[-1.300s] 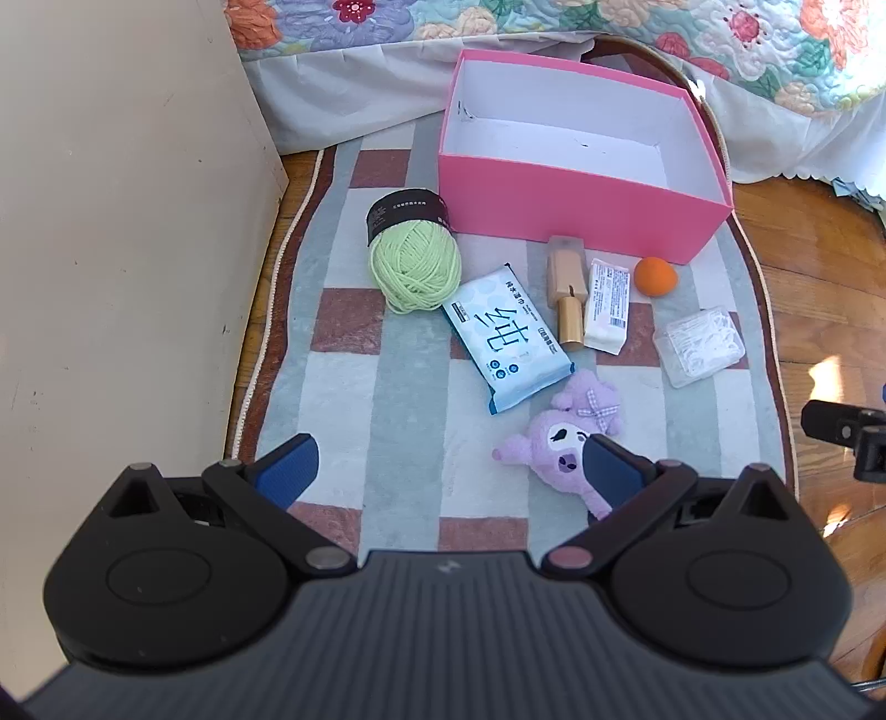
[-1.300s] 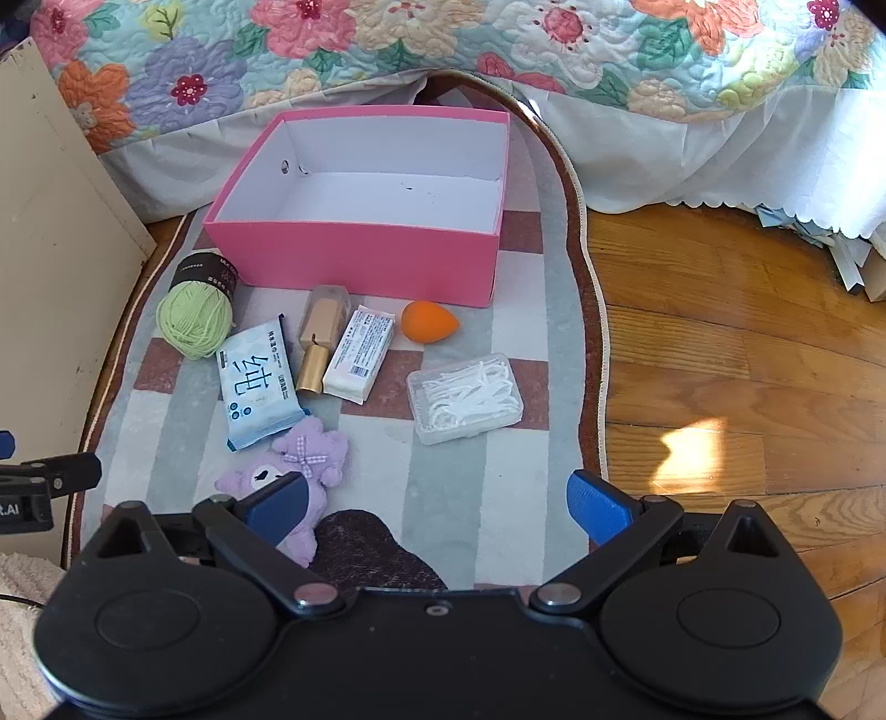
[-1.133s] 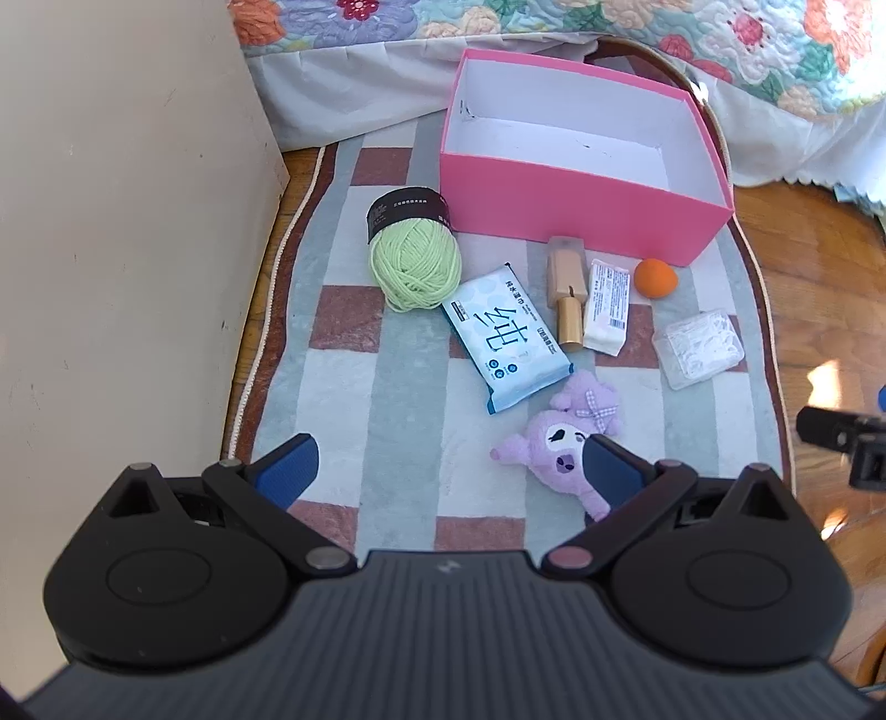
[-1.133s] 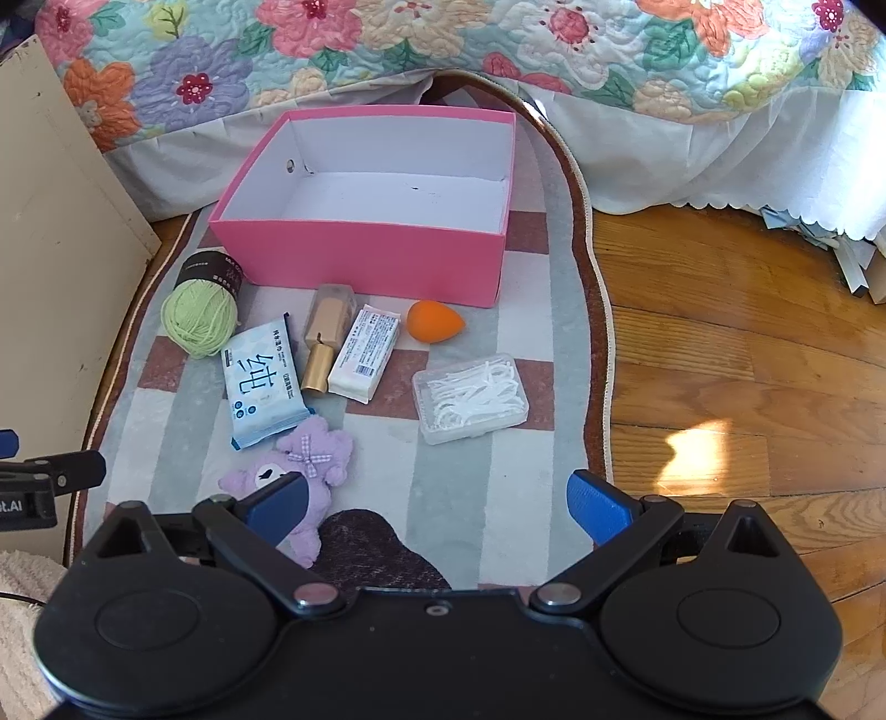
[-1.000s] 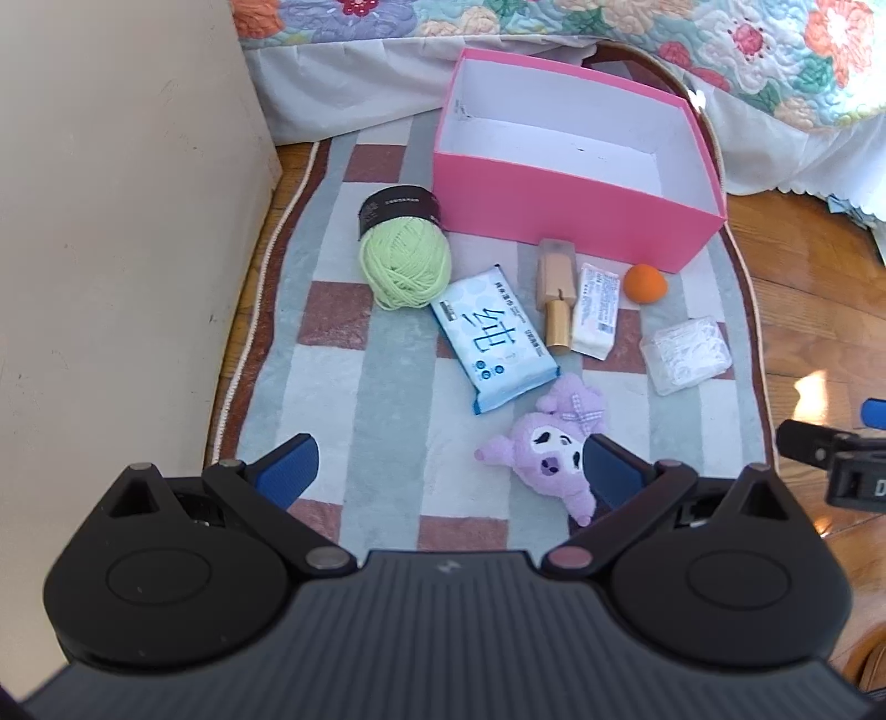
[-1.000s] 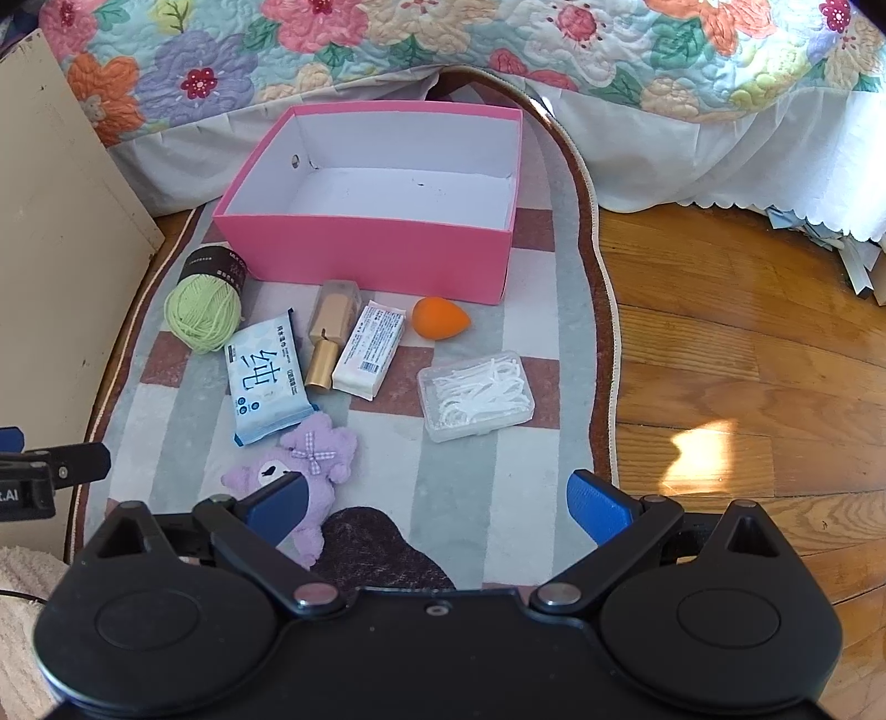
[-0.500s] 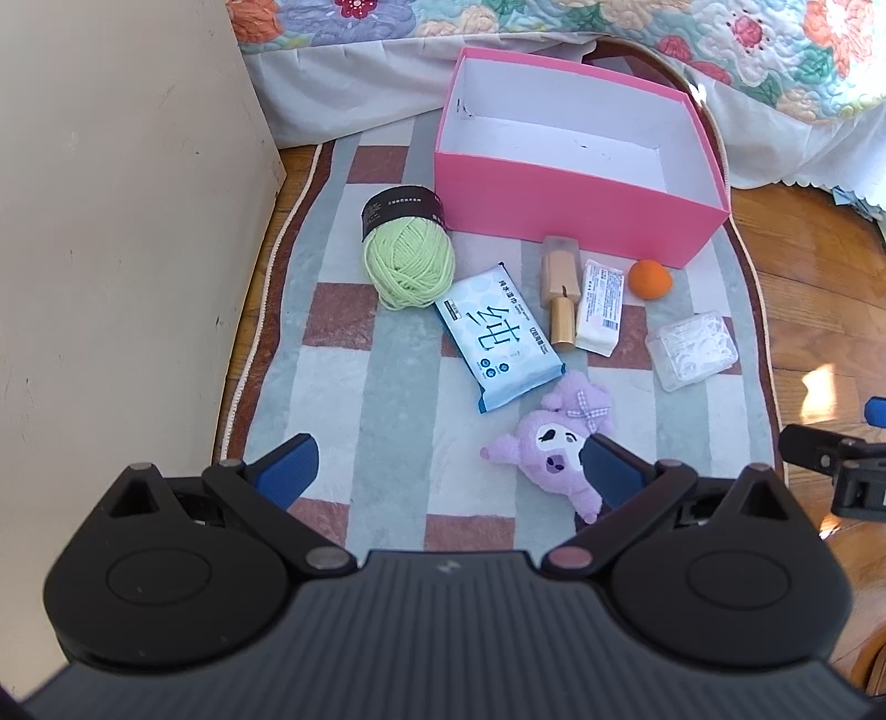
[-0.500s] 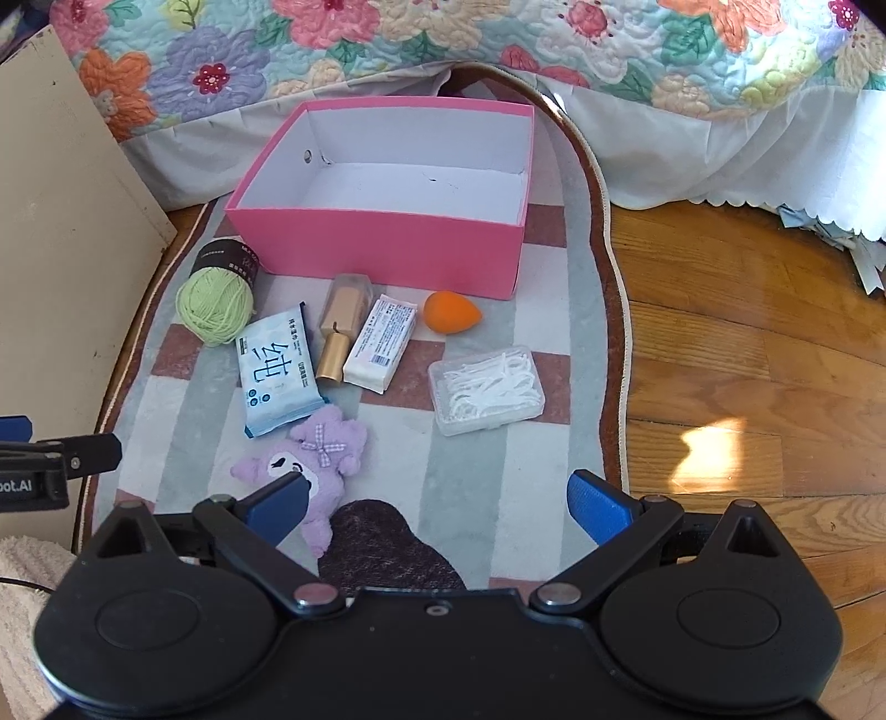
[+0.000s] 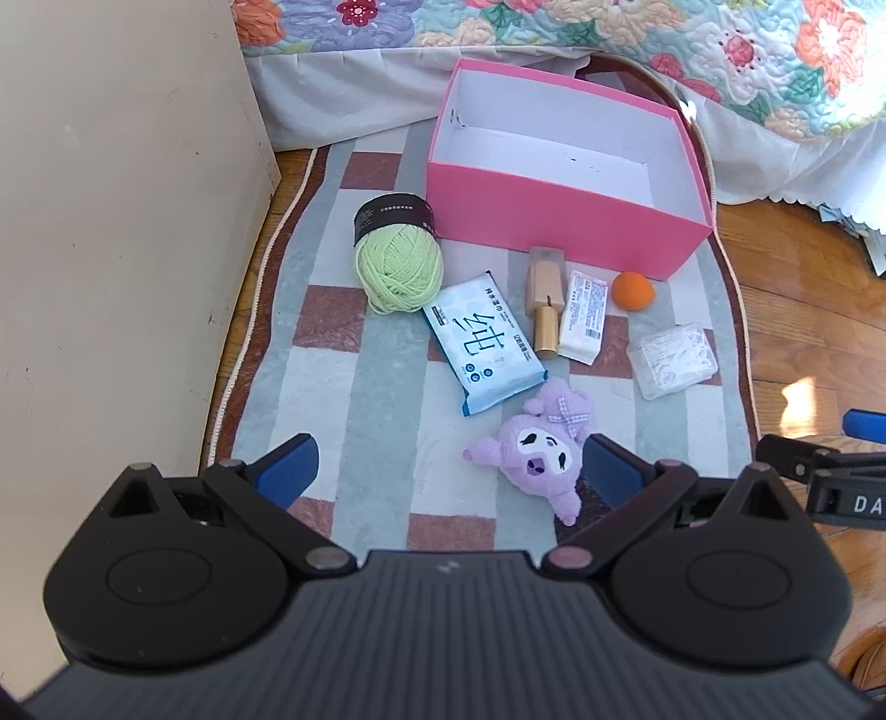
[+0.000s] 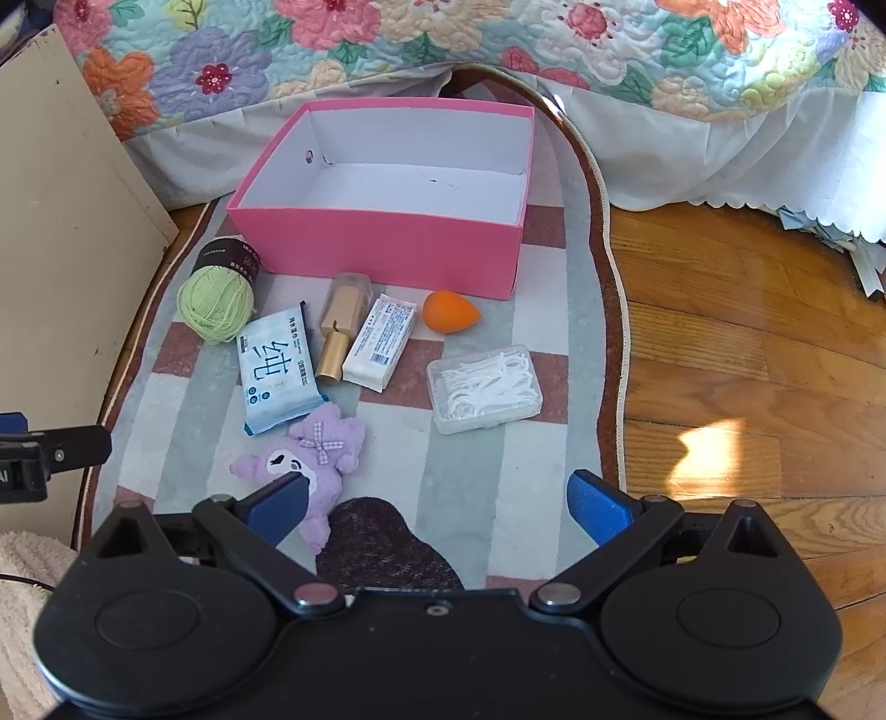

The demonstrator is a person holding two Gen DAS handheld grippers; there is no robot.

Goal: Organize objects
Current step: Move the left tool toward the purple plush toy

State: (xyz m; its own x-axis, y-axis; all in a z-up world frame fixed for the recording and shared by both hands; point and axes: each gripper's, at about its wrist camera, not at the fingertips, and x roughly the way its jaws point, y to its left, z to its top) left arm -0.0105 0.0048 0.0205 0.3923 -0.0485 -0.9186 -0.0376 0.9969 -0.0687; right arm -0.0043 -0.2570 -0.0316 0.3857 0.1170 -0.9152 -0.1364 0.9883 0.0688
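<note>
An empty pink box point(image 9: 559, 219) point(image 10: 376, 243) stands at the far end of a checked rug point(image 9: 382, 437). In front of it lie a green yarn ball point(image 9: 398, 266) point(image 10: 217, 302), a blue wipes pack point(image 9: 482, 340) point(image 10: 275, 365), a gold bottle point(image 9: 545, 299) point(image 10: 340, 327), a white carton point(image 9: 582, 315) point(image 10: 381, 342), an orange sponge point(image 9: 632, 291) point(image 10: 449, 312), a clear box of floss picks point(image 9: 673, 361) point(image 10: 484, 387) and a purple plush point(image 9: 534, 448) point(image 10: 318, 443). My left gripper point(image 9: 448, 471) hovers open just short of the plush. My right gripper point(image 10: 437, 498) is open above the rug's near end.
A beige cabinet panel point(image 9: 122, 232) walls off the left side. A bed with a floral quilt point(image 10: 443, 44) and white skirt lies behind the box. Bare wood floor point(image 10: 747, 343) stretches to the right of the rug.
Both cameras drifted slightly; the right view has shifted so the objects sit a bit further right and lower. Nothing on the rug moved and both grippers stayed open.
</note>
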